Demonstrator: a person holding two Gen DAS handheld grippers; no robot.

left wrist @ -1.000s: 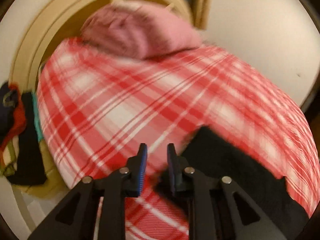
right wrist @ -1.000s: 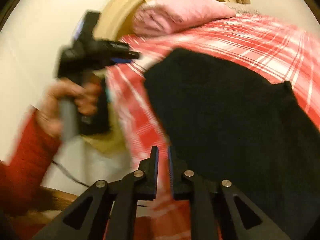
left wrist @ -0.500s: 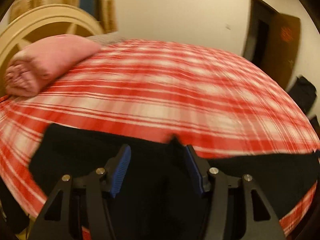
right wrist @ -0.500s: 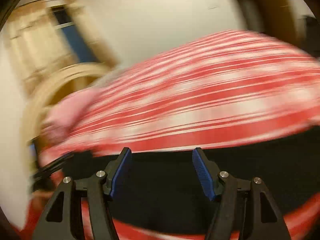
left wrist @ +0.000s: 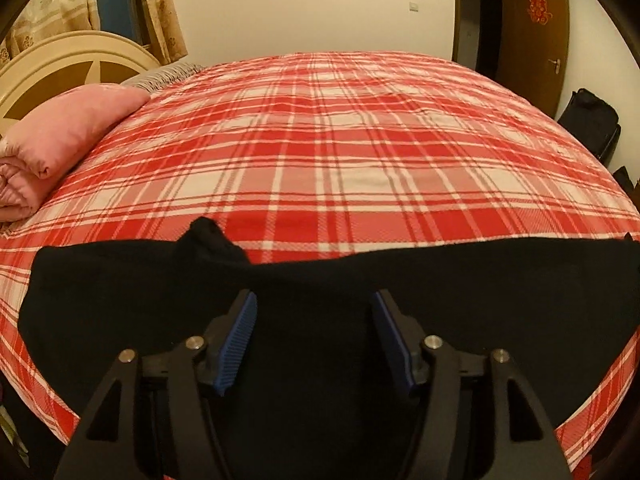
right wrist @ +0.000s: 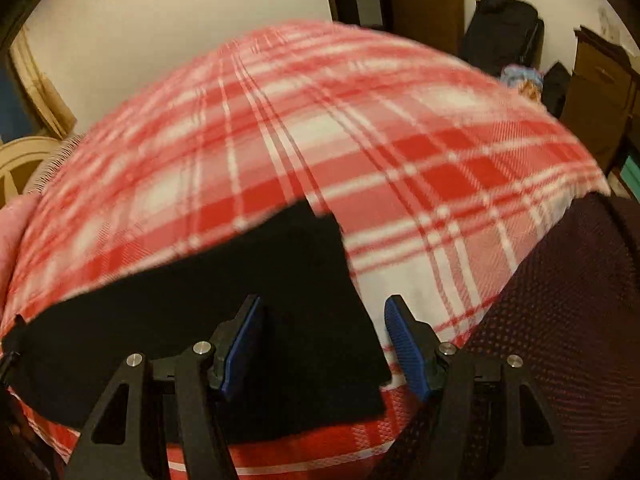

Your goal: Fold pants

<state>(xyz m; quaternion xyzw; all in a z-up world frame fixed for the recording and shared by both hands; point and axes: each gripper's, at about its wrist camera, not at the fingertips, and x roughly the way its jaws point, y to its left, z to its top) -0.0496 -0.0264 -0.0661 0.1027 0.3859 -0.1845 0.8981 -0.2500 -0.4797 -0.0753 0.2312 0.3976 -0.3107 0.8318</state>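
Note:
Black pants point(left wrist: 312, 280) lie flat along the near edge of a bed with a red and white plaid cover point(left wrist: 340, 140). A small bump of black cloth point(left wrist: 206, 236) sticks up at their far edge on the left. My left gripper point(left wrist: 313, 332) is open and empty, just above the pants' middle. In the right wrist view the pants point(right wrist: 224, 304) end at a straight edge. My right gripper point(right wrist: 322, 340) is open and empty over that end, with the edge between its fingers.
A folded pink quilt point(left wrist: 60, 140) lies at the bed's left by a cream headboard point(left wrist: 68, 60). A brown door point(left wrist: 532, 36) and dark bag point(left wrist: 588, 120) stand at the right. A dark red mesh surface point(right wrist: 560, 320) sits right of the bed corner.
Both grippers swung from facing the headboard to facing across the bed and opened wide. The right one has since moved to the pants' right end.

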